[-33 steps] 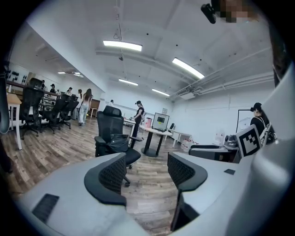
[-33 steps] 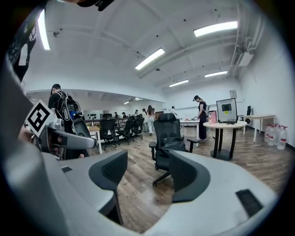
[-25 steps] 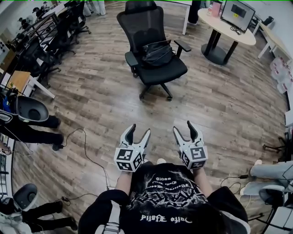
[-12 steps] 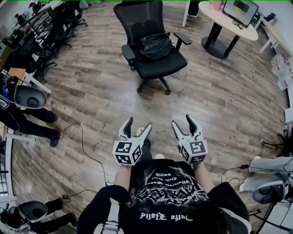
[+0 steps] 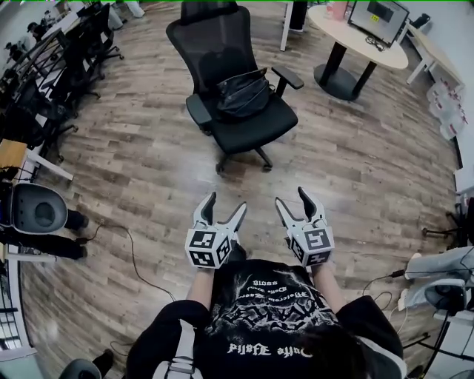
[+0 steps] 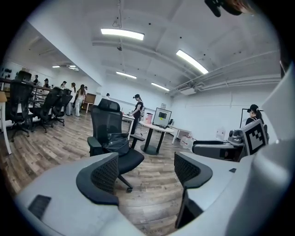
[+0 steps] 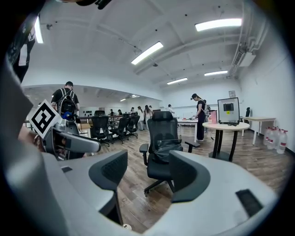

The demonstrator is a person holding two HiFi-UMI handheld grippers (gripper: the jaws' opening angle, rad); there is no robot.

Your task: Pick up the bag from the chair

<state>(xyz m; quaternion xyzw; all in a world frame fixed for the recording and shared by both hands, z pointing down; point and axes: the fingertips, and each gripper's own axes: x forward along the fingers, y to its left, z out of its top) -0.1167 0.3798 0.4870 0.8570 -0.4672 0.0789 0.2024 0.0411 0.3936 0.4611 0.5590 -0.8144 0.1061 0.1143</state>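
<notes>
Brown wood-plank floor filled most of the head view, seen from above over a person's black printed shirt at the bottom centre. A black office chair stood in the upper middle of the frame. The black bag lay slumped on its seat, leaning against the backrest between the two armrests. The left gripper and the right gripper were held side by side in the lower middle of the frame, well apart from the chair, with bare floor between. Each gripper's own view showed its jaws spread apart with nothing between them, only the chair and bag in the distance beyond. By the look of it, the task had barely begun: the bag sat untouched, and the approach, the grasp and the lift were all left to do. A round table with a monitor sat in the upper right corner, and other chairs lined the upper left edge. The bag was dark against the dark seat, so its straps or handles were hard to make out, and its far side was hidden. The chair's wheeled base was partly hidden under the seat. The person's hands were hidden beneath the marker cubes on the grippers.
</notes>
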